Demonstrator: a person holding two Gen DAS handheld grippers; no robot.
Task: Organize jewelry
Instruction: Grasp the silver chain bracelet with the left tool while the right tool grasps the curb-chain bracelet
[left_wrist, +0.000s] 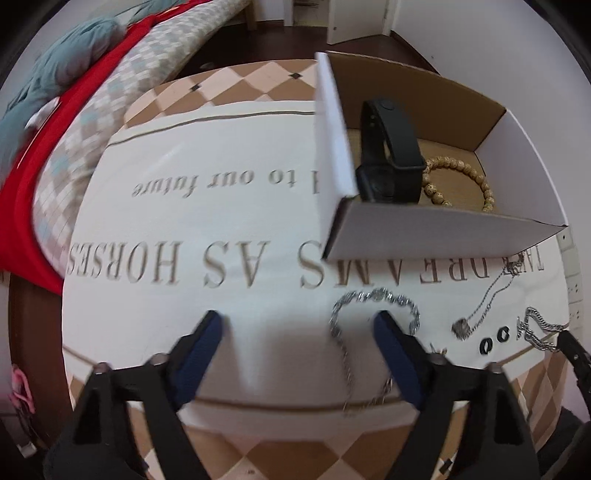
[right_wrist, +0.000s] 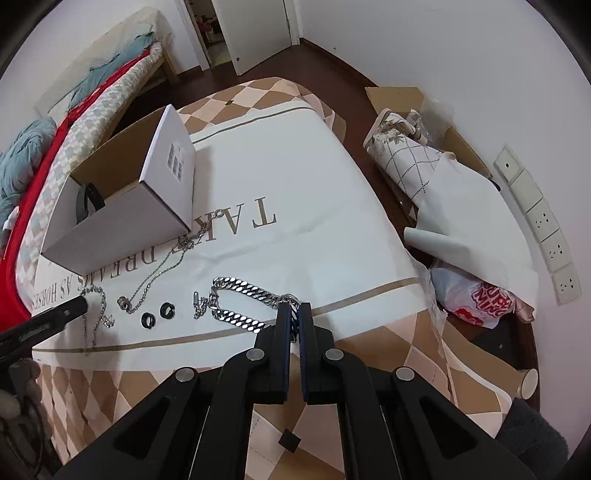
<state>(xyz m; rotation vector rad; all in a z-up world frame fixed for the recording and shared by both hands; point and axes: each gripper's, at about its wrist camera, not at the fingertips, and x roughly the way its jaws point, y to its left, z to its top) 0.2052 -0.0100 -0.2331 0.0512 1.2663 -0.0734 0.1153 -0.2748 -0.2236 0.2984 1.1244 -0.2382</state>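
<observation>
An open cardboard box stands on the printed cloth; it holds a black watch band and a wooden bead bracelet. The box also shows in the right wrist view. My left gripper is open just above a silver bracelet; its right finger lies inside the bracelet's loop. My right gripper is shut on one end of a thick silver curb chain that lies on the cloth. A thin necklace and two black ear rings lie between the grippers.
The cloth covers a small table beside a bed with a red blanket. Rolled cloths, a cardboard sheet and a plastic bag lie on the floor to the right. Wall sockets line the right wall.
</observation>
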